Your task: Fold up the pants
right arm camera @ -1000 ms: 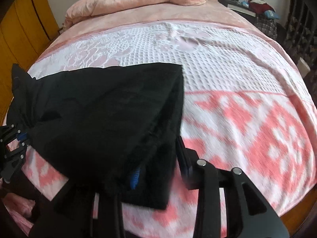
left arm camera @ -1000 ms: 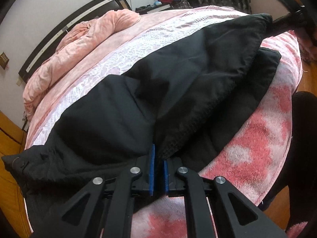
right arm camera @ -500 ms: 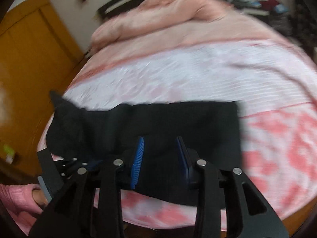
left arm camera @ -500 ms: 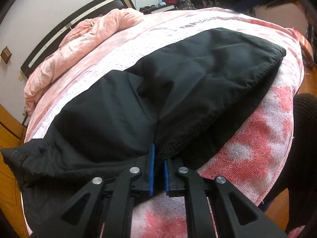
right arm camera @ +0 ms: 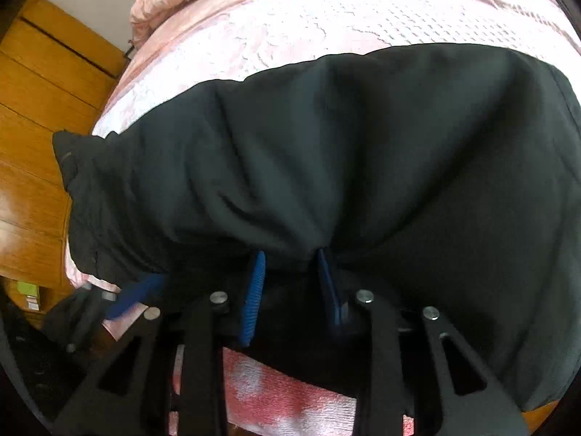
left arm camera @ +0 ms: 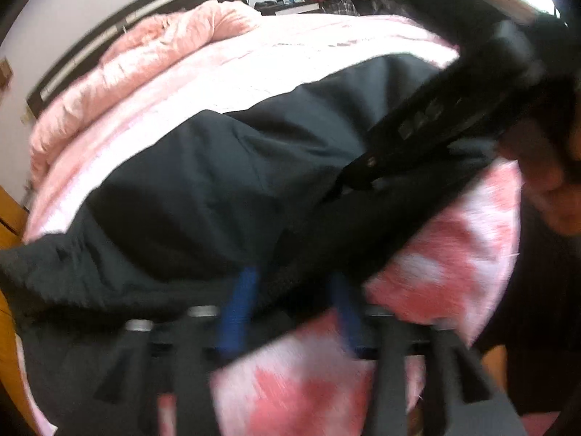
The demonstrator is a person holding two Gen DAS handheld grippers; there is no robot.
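A: At the left gripper (left arm camera: pixel 290 290): blue pads (left arm camera: pixel 239 309) stand clearly apart, jaws spread wide. Black pants (left arm camera: pixel 203 196) hem lies between and over the fingertips; frame is motion-blurred, so I cannot tell whether cloth is pinched. I read it as open.

B: Right gripper (right arm camera: pixel 290 276)?

A: Right wrist view: pads (right arm camera: pixel 254 290) also apart, a plain gap between them. Pants (right arm camera: pixel 326 145) edge drapes down onto both fingertips, with a fold puckering just above the gap. Nothing clamped that I can see.

B: Position of pants?

A: Spread across the near part of the bed (right arm camera: pixel 326 11), long axis left to right, lying over a pink-and-white patterned blanket (left arm camera: pixel 454 254). Waist end reaches the bed's left edge, toward the wooden wardrobe (right arm camera: pixel 43 109).

B: Grippers relative to each other?

A: Left wrist view shows the right gripper's body (left arm camera: pixel 454 109) reaching over the pants from the upper right. Right wrist view shows the left gripper's blue pad (right arm camera: pixel 134 294) at lower left, beside the pants' corner.

B: Background?

A: Bunched pink quilt (left arm camera: pixel 127 83) against the dark headboard (left arm camera: pixel 120 32); clutter beyond, too small to identify.
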